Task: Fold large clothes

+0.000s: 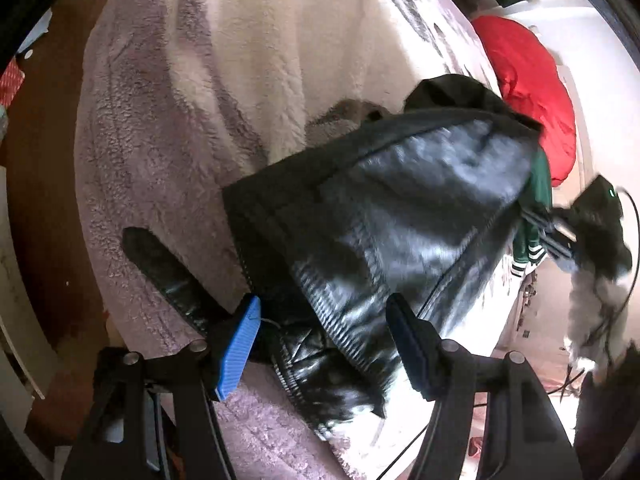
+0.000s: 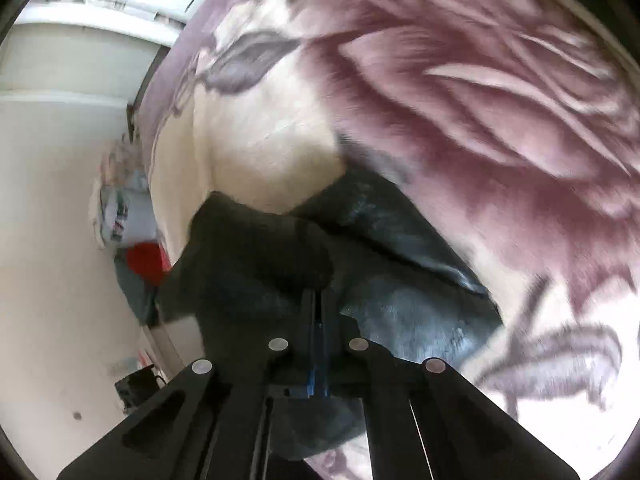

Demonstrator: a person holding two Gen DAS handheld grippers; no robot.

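Note:
A black leather jacket [image 1: 392,208] lies bunched on a fluffy pink-and-cream floral blanket [image 1: 168,128]. My left gripper [image 1: 324,344] is open, its blue pads [image 1: 240,352] spread on either side of the jacket's ribbed hem and quilted part. A black strap [image 1: 168,272] trails to the left of it. In the right wrist view my right gripper [image 2: 319,300] is shut on a dark fold of the jacket [image 2: 400,264] and holds it over the blanket [image 2: 480,92]. The right gripper also shows at the right edge of the left wrist view [image 1: 560,236].
A red garment [image 1: 528,92] and a green garment with white stripes [image 1: 536,200] lie at the right of the bed. A black-and-white furry thing [image 1: 596,264] is at the right edge. Pale floor and clutter [image 2: 128,224] lie to the left of the bed.

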